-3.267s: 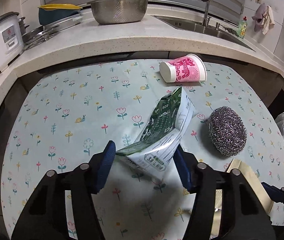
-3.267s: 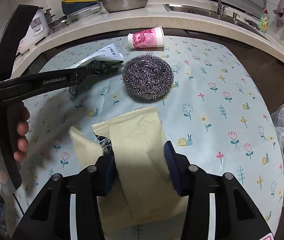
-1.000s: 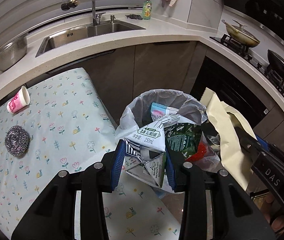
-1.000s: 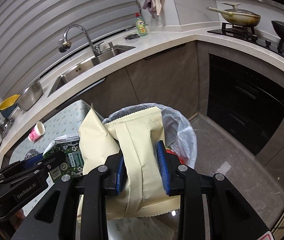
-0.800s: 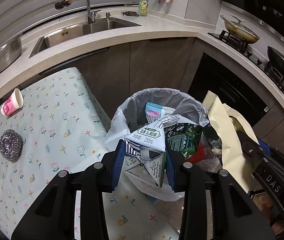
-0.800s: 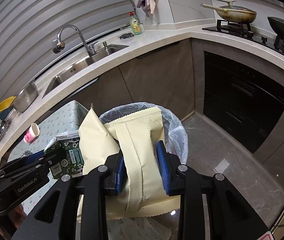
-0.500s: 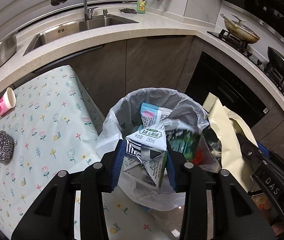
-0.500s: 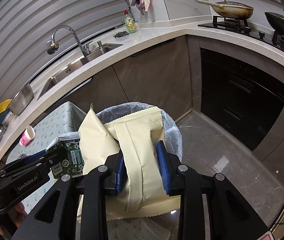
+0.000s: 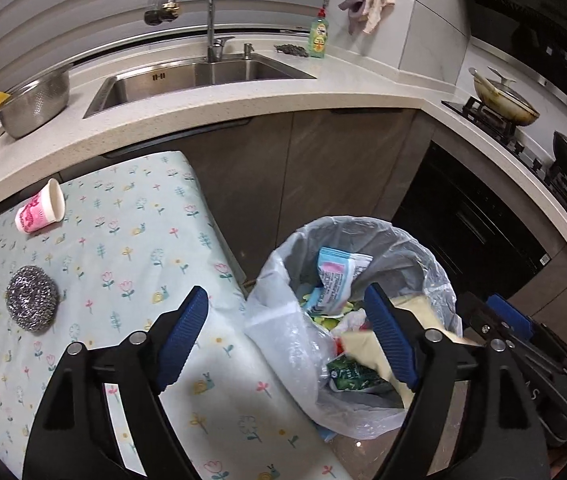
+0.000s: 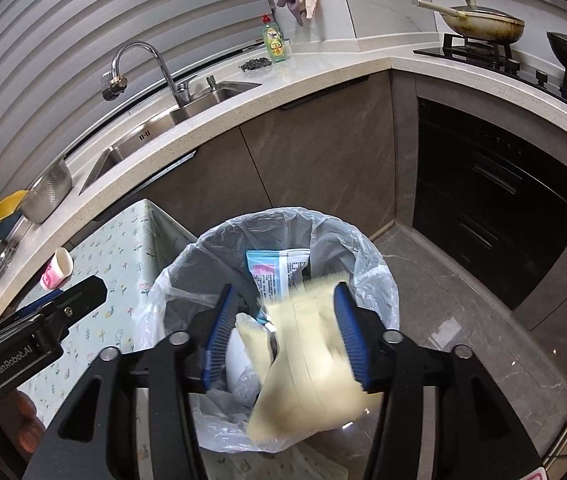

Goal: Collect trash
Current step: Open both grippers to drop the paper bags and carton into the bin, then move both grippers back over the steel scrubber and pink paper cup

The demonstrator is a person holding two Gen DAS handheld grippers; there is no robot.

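My left gripper [image 9: 287, 336] hangs over the near rim of the bin's plastic liner [image 9: 363, 224], its jaws opening wide with nothing between them. The green-and-white milk carton [image 9: 351, 374] lies inside the bin among other rubbish. In the right wrist view my right gripper [image 10: 285, 338] is above the same liner [image 10: 295, 216], jaws opening. The cream paper bag [image 10: 307, 360] is blurred between the pads and slips downward, clear of the left pad. On the floral table [image 9: 131, 240] remain a pink paper cup [image 9: 39, 208] and a steel scourer [image 9: 31, 304].
A blue-and-white packet [image 9: 339, 276] stands up inside the bin. Behind are the counter with the sink [image 9: 203, 76] and a steel colander [image 9: 35, 104]. A hob with pans [image 9: 503, 100] is at the right, and dark cabinets stand behind the bin.
Both grippers opened over the bin. The milk carton left the left jaws and dropped in. The cream bag is sliding out of the right jaws.
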